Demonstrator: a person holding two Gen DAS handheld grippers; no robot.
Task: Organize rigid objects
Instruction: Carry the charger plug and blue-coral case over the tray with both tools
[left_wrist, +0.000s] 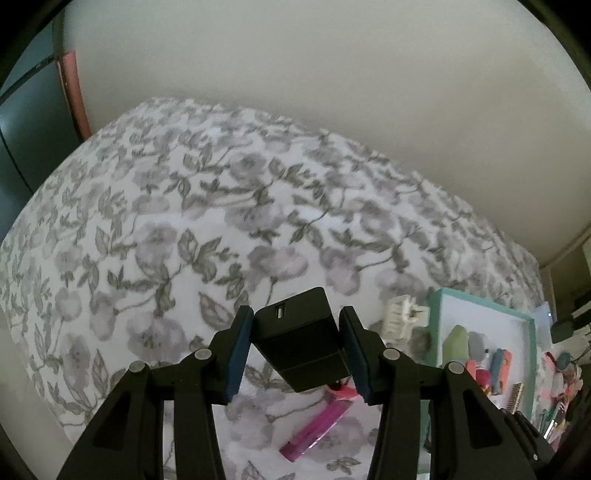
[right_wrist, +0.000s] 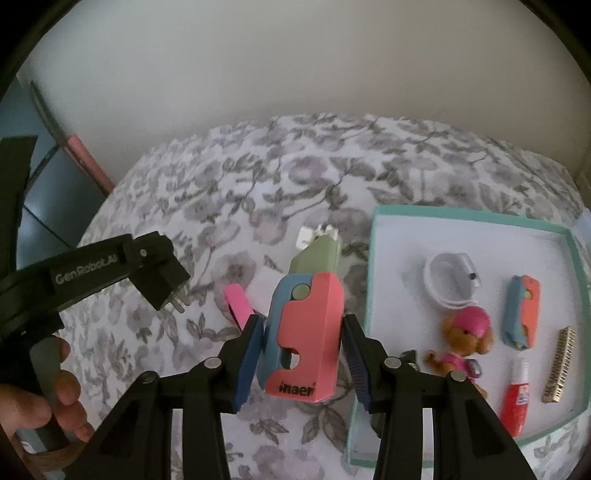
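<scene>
My left gripper (left_wrist: 295, 314) is shut on a black USB charger (left_wrist: 301, 347), held above the floral bedsheet (left_wrist: 177, 221). In the right wrist view the same charger (right_wrist: 160, 277) hangs at the left with its prongs pointing down, under the left gripper's finger (right_wrist: 92, 266). My right gripper (right_wrist: 303, 322) is shut on a pink, blue and green toy block (right_wrist: 308, 354), lifted off the bed just left of the teal tray (right_wrist: 476, 218). That tray (left_wrist: 480, 301) also shows at the right of the left wrist view.
The tray holds a white coiled band (right_wrist: 448, 280), a blue-orange toy (right_wrist: 522, 312), a dog figure (right_wrist: 465, 339), a red tube (right_wrist: 517, 398) and a gold comb (right_wrist: 559, 363). A pink bar (left_wrist: 314, 430) and a white claw clip (left_wrist: 402, 314) lie on the sheet. A hand (right_wrist: 44, 402) holds the left gripper.
</scene>
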